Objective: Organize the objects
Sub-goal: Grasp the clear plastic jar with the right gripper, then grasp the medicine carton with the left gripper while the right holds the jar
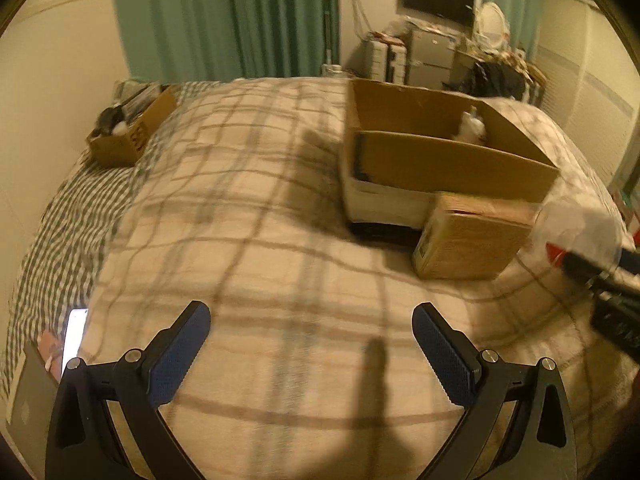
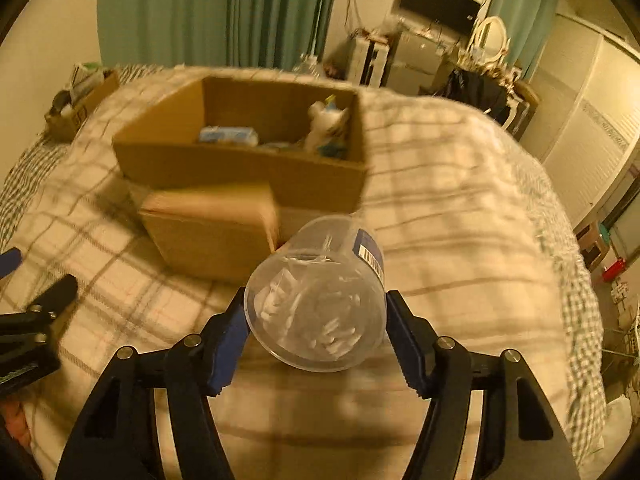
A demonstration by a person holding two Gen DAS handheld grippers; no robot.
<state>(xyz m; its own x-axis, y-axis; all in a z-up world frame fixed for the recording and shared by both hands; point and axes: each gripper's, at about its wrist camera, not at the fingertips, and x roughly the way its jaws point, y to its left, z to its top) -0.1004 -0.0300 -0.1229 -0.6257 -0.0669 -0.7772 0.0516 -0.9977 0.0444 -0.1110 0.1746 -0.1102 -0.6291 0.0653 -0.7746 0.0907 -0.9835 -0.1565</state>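
Observation:
My right gripper [image 2: 316, 332] is shut on a clear plastic jar [image 2: 320, 300] with small white pieces inside and a barcode label. It holds the jar above the plaid blanket, in front of a small closed cardboard box [image 2: 208, 232]. Behind that stands a large open cardboard box [image 2: 240, 168] with several items inside. In the left wrist view my left gripper [image 1: 312, 332] is open and empty over the blanket. The large box [image 1: 440, 160], the small box [image 1: 472, 236] and the blurred jar [image 1: 576, 228] show at the right there.
The bed's plaid blanket [image 1: 260, 220] fills both views. Another open cardboard box [image 1: 128, 132] with clutter sits at the far left by the wall. A lit phone [image 1: 74, 336] lies at the bed's left edge. Green curtains, a cabinet and a TV [image 2: 438, 2] stand behind.

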